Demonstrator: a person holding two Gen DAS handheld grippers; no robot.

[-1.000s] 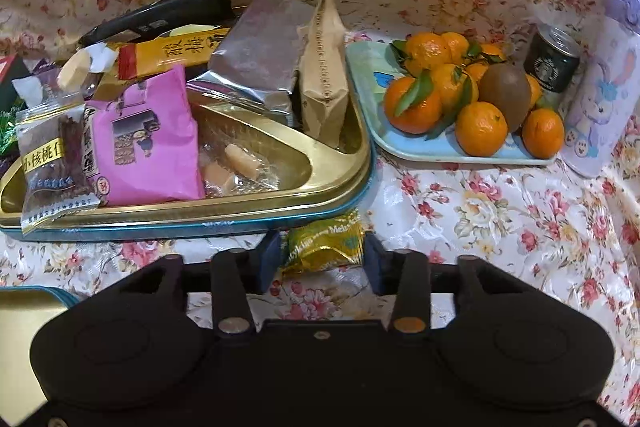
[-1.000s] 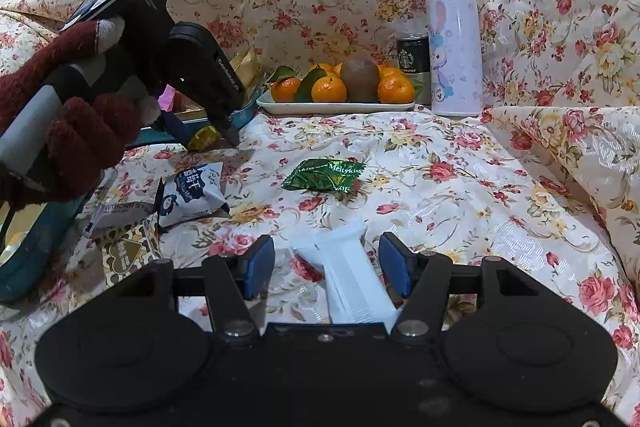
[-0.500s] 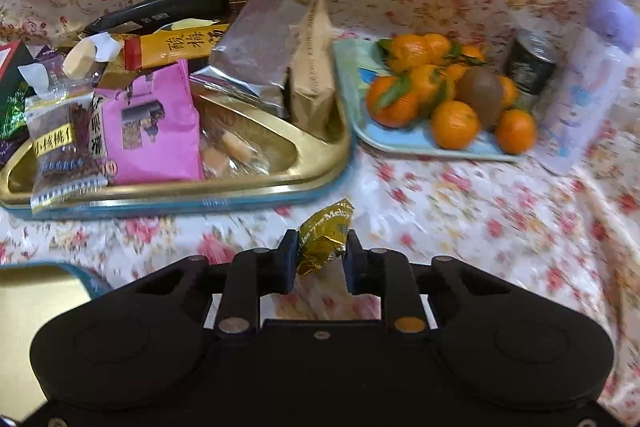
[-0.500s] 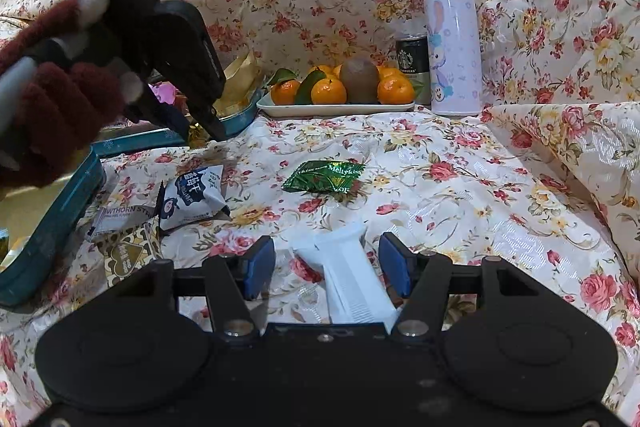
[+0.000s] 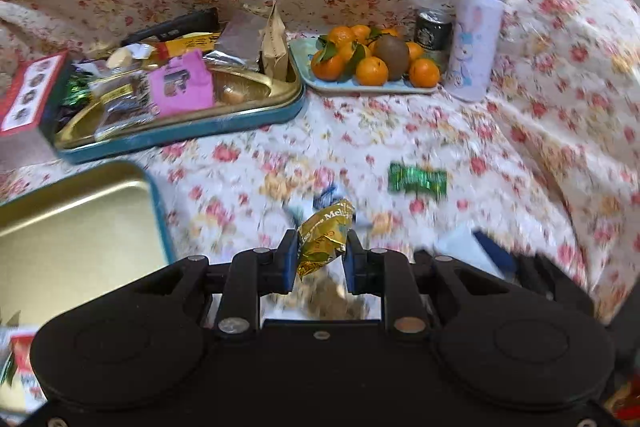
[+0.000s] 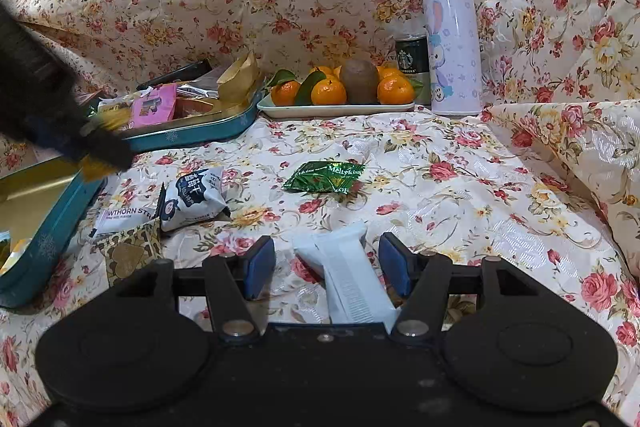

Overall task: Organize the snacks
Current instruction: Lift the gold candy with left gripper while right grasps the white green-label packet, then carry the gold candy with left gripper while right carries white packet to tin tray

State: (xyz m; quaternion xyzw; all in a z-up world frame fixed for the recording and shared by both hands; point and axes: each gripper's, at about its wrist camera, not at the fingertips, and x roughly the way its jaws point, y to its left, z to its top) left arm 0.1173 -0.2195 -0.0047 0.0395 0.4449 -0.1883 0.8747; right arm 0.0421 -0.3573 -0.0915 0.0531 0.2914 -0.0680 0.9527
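Gripping the gold candy (image 5: 324, 241) between nearly closed pads, our left gripper (image 5: 318, 259) carries it above the cloth. We should lower it over the empty gold tin (image 5: 76, 227), just left, before releasing. Our right gripper (image 6: 326, 265) sits half-open around the white packet (image 6: 344, 275), untouched.

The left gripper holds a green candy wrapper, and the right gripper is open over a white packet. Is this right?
Not quite: the candy wrapper in the left gripper is gold, as the left wrist view shows. The right gripper is open over a white packet.
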